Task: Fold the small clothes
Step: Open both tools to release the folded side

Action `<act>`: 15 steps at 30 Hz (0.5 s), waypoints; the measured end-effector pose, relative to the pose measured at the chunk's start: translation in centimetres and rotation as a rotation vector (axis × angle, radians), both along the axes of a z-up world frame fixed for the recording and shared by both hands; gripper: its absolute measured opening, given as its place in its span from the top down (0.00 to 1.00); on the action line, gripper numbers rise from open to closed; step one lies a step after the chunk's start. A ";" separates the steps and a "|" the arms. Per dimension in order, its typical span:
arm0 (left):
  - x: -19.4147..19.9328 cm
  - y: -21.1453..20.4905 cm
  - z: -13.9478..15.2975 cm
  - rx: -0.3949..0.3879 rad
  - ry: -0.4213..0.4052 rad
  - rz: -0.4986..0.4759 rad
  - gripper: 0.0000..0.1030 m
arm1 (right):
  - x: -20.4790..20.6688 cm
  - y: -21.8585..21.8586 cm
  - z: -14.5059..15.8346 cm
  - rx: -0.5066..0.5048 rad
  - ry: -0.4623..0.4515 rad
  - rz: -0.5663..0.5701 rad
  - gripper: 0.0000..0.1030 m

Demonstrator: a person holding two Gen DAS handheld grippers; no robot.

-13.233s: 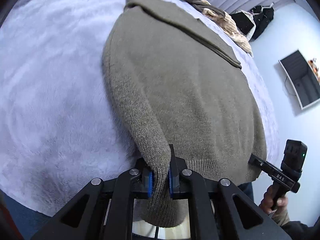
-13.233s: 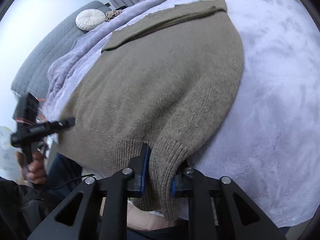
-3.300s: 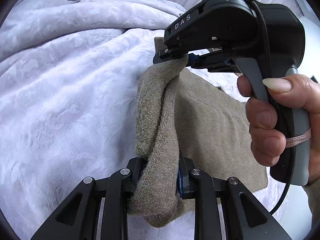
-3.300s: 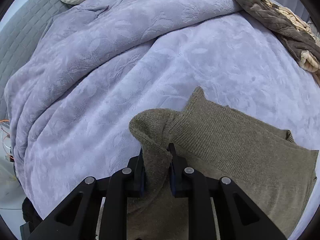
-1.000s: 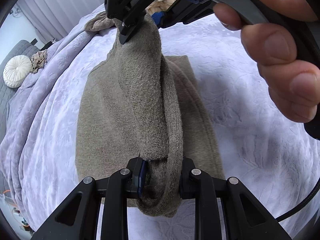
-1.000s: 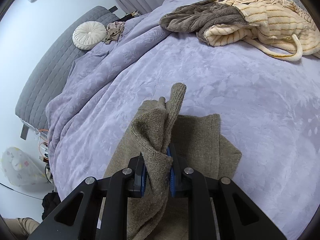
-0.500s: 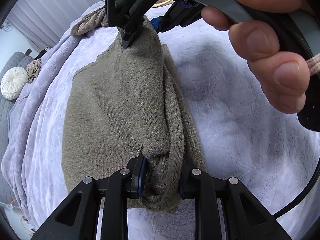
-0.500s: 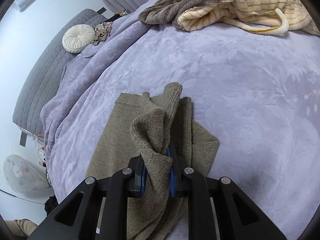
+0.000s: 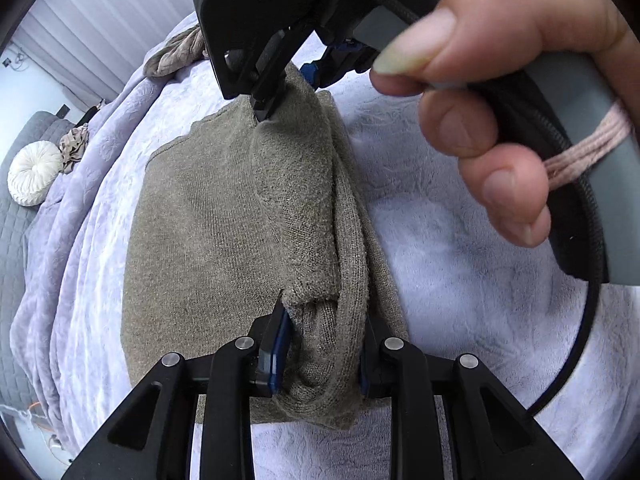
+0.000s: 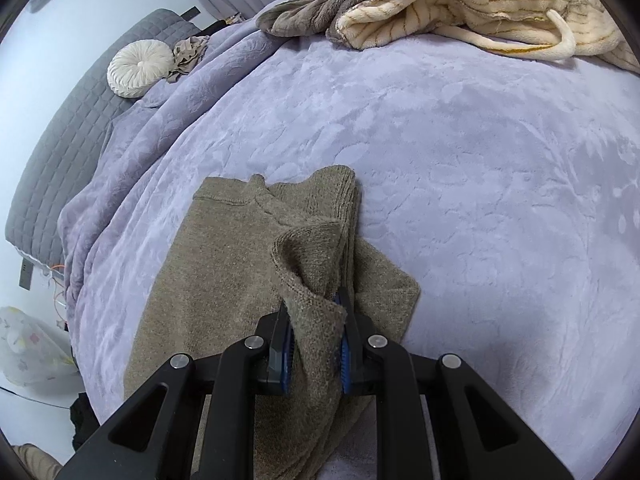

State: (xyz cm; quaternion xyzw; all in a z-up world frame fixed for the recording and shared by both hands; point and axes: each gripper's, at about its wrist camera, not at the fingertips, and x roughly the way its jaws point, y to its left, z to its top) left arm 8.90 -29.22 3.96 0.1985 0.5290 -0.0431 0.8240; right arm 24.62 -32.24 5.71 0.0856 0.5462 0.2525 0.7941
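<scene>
The sweater (image 9: 224, 240) lies folded into a narrow block on the bed (image 10: 460, 168), its last flap laid over just ahead of both claws. The left claw (image 9: 320, 356) has just been opening — knit sits between its jaws, seemingly no longer pinched. The right claw (image 10: 314, 346) is clamped on the far corner. What remains, likely: release, then smooth it — other clothes (image 10: 460, 12) wait beyond.
</scene>
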 end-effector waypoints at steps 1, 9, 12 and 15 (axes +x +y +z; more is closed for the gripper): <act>0.0 0.2 0.2 -0.025 0.010 -0.004 0.52 | 0.0 0.3 0.0 -0.018 -0.008 0.005 0.81; -1.8 5.5 4.3 -0.353 0.113 -0.064 0.49 | -1.2 -1.0 2.1 -0.022 -0.037 -0.040 0.41; -3.0 8.5 6.6 -0.456 0.076 -0.103 0.49 | -3.4 -2.8 4.0 0.006 -0.079 -0.067 0.38; -3.0 11.6 8.5 -0.528 0.009 -0.111 0.49 | -6.7 -3.8 5.1 0.006 -0.110 -0.094 0.38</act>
